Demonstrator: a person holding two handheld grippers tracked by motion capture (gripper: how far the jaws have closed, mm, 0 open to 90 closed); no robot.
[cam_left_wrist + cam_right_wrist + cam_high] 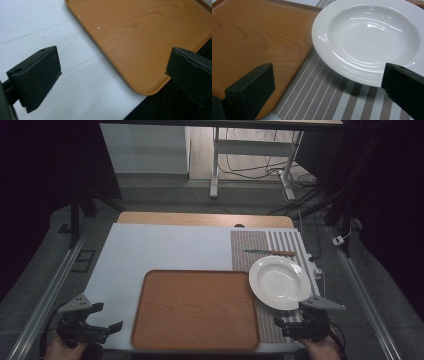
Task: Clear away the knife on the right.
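Observation:
A brown wooden tray (196,310) lies at the near middle of the white table cover; it shows too in the left gripper view (140,37) and the right gripper view (254,37). A white deep plate (280,282) rests on a striped placemat (270,245) to the tray's right, and appears close up in the right gripper view (367,37). A knife (270,252) with a wooden handle lies beyond the plate. My left gripper (111,317) is open by the tray's near left corner. My right gripper (287,317) is open just in front of the plate, holding nothing.
The white cover (150,252) spreads over the table's left and far side. The table's near edge runs just below both grippers. Beyond the table stand desk legs (215,165) and loose cables on the floor.

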